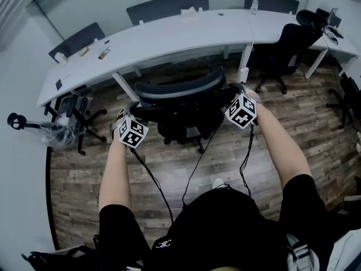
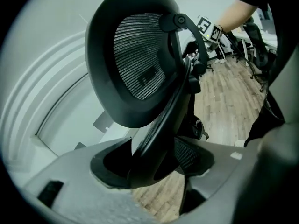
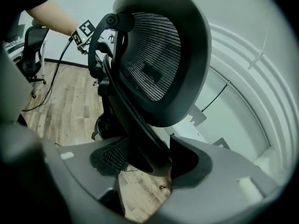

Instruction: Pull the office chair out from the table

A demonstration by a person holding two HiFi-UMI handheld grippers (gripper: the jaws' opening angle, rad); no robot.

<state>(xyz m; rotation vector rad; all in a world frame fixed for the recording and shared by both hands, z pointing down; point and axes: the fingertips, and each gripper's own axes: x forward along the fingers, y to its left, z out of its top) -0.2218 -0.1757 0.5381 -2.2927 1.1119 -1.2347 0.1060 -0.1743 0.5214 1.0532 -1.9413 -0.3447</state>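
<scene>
Nearest, the left gripper (image 2: 154, 164) is clamped on a dark side rail of the backrest. The rail fills the gap between its jaws, which are held fairly wide by the rail's thickness. The right gripper (image 3: 145, 158) is closed in the same way on the opposite rail, so the frame is pinched from both sides just below the mesh headrest (image 2: 135, 55).

The office chair (image 1: 181, 103) is judged fairly heavy, though it should roll easily on its castors over the wooden floor (image 1: 169, 168). Its frame looks stiff, smooth and curved, so some sliding of the pads is to be expected. The mesh looks yielding and is best left ungripped. The two rails are judged the right hold. An uneven pull would probably swivel the seat, and a pull taken high up might tip the backrest.

The chair stands with its back to the person, just off the middle of the near edge of the white table (image 1: 169, 35), and appears largely out from under it. Farther off, another black chair (image 1: 285, 49) is seen at the table's right end.
</scene>
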